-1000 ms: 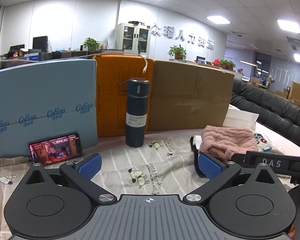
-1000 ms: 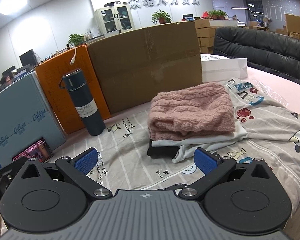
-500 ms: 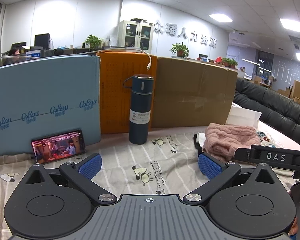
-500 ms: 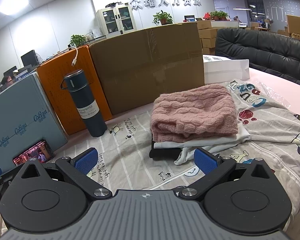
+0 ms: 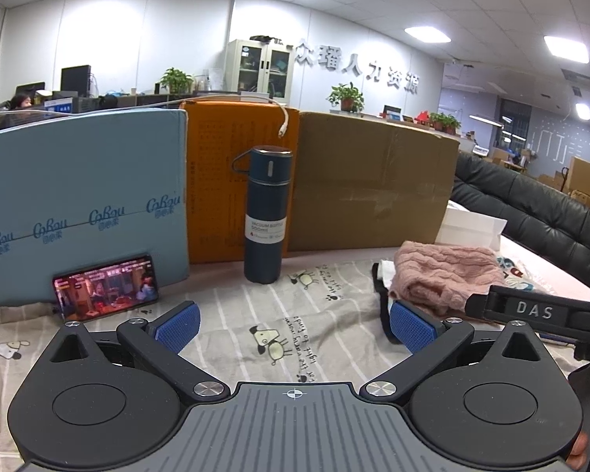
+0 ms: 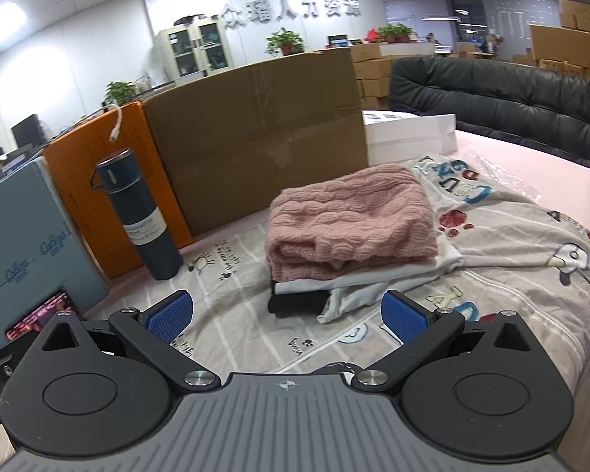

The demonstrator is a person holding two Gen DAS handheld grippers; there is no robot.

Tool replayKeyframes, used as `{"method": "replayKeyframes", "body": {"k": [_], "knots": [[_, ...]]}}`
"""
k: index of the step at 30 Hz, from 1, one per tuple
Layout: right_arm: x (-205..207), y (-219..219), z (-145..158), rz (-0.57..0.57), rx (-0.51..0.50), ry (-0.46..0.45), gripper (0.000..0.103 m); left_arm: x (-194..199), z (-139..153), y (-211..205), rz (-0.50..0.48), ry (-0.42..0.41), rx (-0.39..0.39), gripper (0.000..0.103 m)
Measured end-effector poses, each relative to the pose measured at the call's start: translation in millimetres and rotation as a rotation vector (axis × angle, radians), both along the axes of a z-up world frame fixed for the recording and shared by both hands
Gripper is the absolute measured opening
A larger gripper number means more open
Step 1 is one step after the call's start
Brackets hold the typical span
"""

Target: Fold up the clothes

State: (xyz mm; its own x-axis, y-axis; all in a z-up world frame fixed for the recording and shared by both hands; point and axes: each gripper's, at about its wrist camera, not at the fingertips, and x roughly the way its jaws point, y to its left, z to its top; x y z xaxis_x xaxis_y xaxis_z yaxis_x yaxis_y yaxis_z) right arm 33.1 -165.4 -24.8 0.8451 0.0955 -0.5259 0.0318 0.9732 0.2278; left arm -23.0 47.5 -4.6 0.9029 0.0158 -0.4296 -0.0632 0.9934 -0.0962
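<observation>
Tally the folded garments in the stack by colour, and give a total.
Pink knit sweater, on top: 1
White garment, beneath it: 1
Black garment, at the bottom: 1
Total: 3 that I can tell apart; more layers may be hidden inside the stack.

A chunky cable-knit pink sweater (image 6: 350, 220) tops smooth white and black folded cloth. The sheet (image 6: 255, 314) is soft printed cotton. The flask (image 5: 266, 212) looks matt dark-blue metal. The cardboard box (image 6: 255, 133) is dull brown, the sofa (image 6: 511, 114) glossy black leather.
</observation>
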Motion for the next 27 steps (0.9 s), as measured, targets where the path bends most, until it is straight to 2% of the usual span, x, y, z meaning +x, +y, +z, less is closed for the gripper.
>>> {"method": "replayKeyframes", "body": {"k": [5, 27], "knots": [[-4, 1, -6, -0.028, 0.002, 0.026, 0.103, 0, -1, -3, -0.005, 0.005, 0.009, 0.103], [-6, 4, -14, -0.006, -0.02, 0.068, 0.103, 2, -3, -5, 0.012, 0.018, 0.012, 0.103]]}}
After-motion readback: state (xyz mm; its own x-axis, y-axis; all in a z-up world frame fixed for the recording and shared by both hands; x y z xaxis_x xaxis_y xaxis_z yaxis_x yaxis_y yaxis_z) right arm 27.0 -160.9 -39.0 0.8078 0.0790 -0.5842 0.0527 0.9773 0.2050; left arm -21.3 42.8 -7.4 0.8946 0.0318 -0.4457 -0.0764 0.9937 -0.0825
